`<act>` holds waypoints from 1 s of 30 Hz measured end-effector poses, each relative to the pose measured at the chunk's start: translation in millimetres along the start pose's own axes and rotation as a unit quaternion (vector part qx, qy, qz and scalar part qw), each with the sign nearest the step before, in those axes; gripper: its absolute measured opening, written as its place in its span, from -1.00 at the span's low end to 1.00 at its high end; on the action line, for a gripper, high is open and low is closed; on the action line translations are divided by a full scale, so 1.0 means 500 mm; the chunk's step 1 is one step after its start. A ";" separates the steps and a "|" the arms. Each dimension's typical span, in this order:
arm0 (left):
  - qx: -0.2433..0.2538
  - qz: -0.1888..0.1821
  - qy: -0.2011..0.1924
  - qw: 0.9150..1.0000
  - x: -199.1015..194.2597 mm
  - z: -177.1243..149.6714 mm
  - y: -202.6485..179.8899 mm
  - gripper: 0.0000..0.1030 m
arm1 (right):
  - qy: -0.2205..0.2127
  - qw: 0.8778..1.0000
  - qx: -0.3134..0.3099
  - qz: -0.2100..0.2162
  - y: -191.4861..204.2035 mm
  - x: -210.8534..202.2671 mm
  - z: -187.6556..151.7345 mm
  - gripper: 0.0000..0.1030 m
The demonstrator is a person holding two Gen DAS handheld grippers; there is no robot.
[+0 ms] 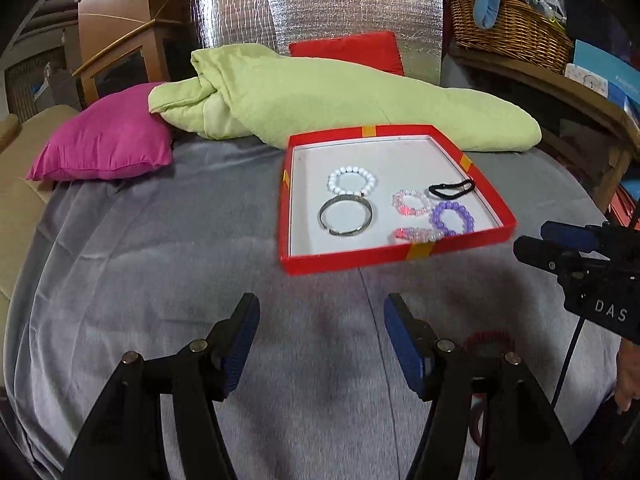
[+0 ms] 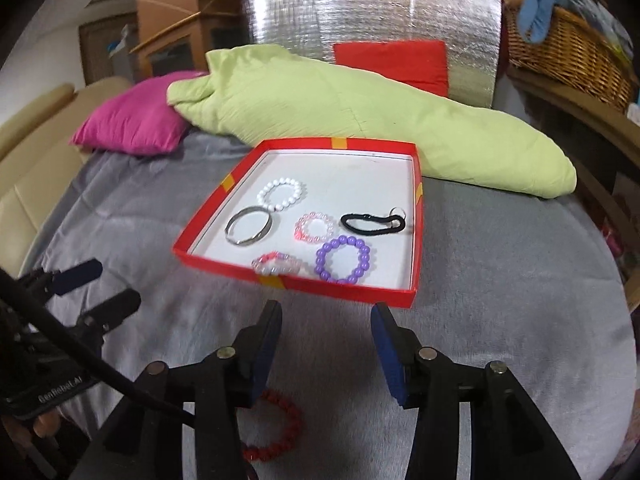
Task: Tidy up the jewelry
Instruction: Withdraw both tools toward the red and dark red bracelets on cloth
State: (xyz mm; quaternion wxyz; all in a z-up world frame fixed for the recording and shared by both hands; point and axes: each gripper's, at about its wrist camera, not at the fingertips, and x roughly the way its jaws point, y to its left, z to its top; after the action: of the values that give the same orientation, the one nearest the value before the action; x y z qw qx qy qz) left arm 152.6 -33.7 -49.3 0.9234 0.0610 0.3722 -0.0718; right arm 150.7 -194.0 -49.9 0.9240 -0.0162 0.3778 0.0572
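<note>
Bed [image 2: 500, 280] with grey fleece cover. Lying directly on it: shallow red box lid [image 2: 416, 248], centre of cover, the landmark here. Behind lid, touching its far right corner: rolled light-green blanket [image 2: 400, 120]. Behind and left of lid: magenta pillow [image 2: 132, 126], partly under blanket end. Behind blanket: red cushion [image 2: 394, 60]. Near side of lid, apart from it: red bead bracelet [image 2: 280, 428] on the fleece.
</note>
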 end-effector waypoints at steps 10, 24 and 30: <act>0.008 0.006 -0.008 1.000 -0.012 -0.004 0.007 0.28 | 0.015 1.000 -0.014 0.002 0.011 0.000 -0.029 -0.02; 0.013 0.015 -0.002 1.000 0.000 -0.004 0.010 0.28 | 0.050 0.998 -0.029 0.027 0.013 0.025 -0.050 -0.03; 0.016 0.022 0.002 1.000 0.003 -0.005 0.010 0.28 | 0.061 0.997 -0.026 0.047 0.010 0.028 -0.057 -0.07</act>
State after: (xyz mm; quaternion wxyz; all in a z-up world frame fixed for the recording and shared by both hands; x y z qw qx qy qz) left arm 152.8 -28.4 -52.1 0.9230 0.0836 0.3712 -0.0575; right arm 140.2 -189.8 -79.9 0.8949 -0.0261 0.4319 0.1090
